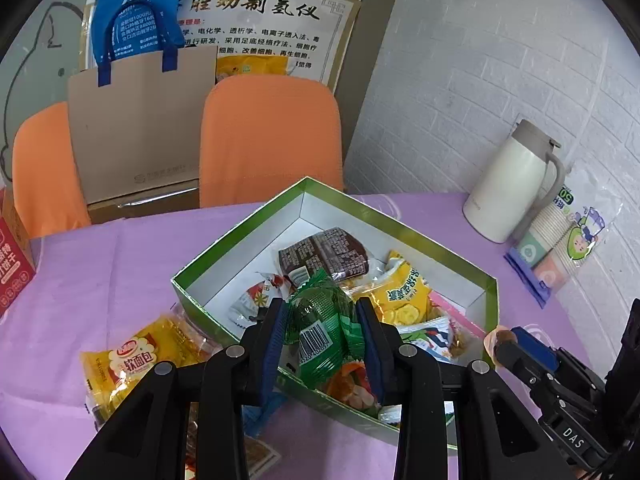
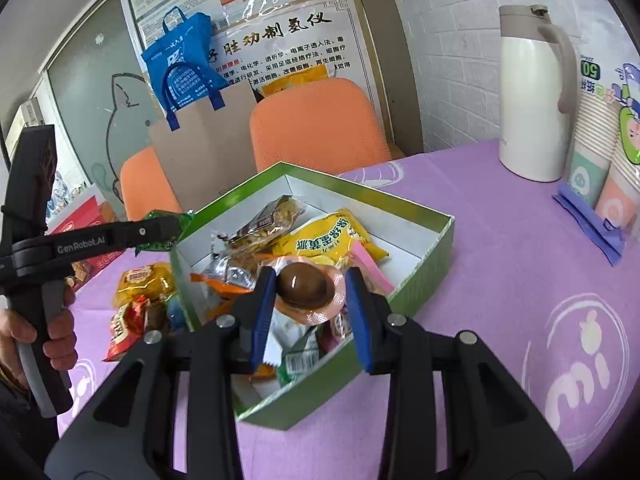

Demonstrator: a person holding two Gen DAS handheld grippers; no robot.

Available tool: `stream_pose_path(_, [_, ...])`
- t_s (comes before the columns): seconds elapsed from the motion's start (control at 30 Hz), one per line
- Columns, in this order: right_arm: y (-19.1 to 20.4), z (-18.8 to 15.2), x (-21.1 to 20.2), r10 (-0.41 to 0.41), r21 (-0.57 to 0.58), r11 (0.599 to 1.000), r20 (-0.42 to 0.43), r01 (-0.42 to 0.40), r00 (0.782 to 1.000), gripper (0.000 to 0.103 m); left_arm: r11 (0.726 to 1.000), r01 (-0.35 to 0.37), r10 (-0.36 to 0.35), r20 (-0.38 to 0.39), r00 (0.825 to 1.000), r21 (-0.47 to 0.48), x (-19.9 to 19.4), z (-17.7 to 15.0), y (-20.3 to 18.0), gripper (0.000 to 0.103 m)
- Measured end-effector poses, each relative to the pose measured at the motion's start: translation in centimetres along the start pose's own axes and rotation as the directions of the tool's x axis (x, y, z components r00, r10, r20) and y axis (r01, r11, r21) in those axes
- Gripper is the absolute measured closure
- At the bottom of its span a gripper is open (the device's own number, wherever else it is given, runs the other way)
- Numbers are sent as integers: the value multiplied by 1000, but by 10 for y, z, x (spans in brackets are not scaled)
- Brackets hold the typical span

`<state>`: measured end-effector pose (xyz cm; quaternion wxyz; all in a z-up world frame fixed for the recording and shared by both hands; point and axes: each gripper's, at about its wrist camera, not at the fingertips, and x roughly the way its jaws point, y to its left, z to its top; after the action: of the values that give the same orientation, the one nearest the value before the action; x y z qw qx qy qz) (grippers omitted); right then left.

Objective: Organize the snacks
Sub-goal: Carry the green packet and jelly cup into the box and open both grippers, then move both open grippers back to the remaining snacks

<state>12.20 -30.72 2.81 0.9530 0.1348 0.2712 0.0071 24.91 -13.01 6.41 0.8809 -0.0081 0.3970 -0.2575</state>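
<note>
My left gripper (image 1: 322,330) is clamped on a green snack packet (image 1: 320,334), the blue pads pressing its crinkled sides with the barcode facing my camera. I hold it just over the near left wall of the green box (image 1: 490,292). My right gripper (image 2: 308,286) is closed on a clear-wrapped brown egg (image 2: 306,284); one pad touches the brown lump on the left, the other meets the orange edge of the wrapper, and the packet hangs over the near part of the box. In the right wrist view my left gripper reaches in from the left, level with the box's far left corner, and a hand (image 2: 48,340) is wrapped round its upright grip.

Inside the box lies a loose heap: a yellow chip bag (image 1: 400,296), a dark brown packet (image 1: 324,256) further back, and white and orange wrappers beneath. Its far corner is bare white.

On the purple tablecloth (image 1: 120,256), just beside the box's left wall, lies a yellow bread packet (image 1: 136,356); the right wrist view shows a red packet (image 2: 124,328) touching it. A red carton (image 1: 14,256) stands further left. Well to the right, near the wall, a white thermos jug (image 1: 508,180) stands upright beside a sleeve of paper cups (image 1: 560,244). Beyond the table are two orange chairs (image 1: 272,140), with a brown paper bag (image 1: 140,120) between them.
</note>
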Motion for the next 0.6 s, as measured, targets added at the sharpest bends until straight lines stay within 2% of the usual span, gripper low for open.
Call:
stream_pose_path(0.17, [2,7,22,-13,-31,999,-1,13,1000,64,1000,-12,12,-19,1000,-3,22,3,4,65])
stream_pose_path(0.2, [3,5,24,-19,-48,999,-3,19,1000,60,1000,-16,16,-16,1000,2,24,2,4,62])
stream_pose_path(0.23, [3,4,26,-27,-67,997,-6,27,1000,42,1000,-19,19,-13,1000,9,25,0,4,51])
stream_pose_path(0.27, [5,2,26,-40,-80,996,-1,40,999,30,1000,-20,20,-15,1000,11,26,-1,4,41])
stream_pose_path(0.3, [6,0,25,-48,-88,995,14,49,999,15,1000,-29,29,-12,1000,6,25,-4,4,19])
stream_pose_path(0.33, [7,-2,23,-51,-96,994,29,54,998,12,999,-45,45,1,999,-2,24,-6,4,10])
stream_pose_path(0.4, [7,-5,20,-53,-102,993,31,56,998,11,998,-70,70,34,997,2,19,-9,4,8])
stream_pose_path(0.47, [7,-7,19,-61,-100,993,20,63,998,7,995,-100,100,30,995,14,16,-11,3,7])
stream_pose_path(0.6, [7,-9,12,-68,-80,994,14,69,998,5,994,-106,105,40,994,13,4,-15,3,7])
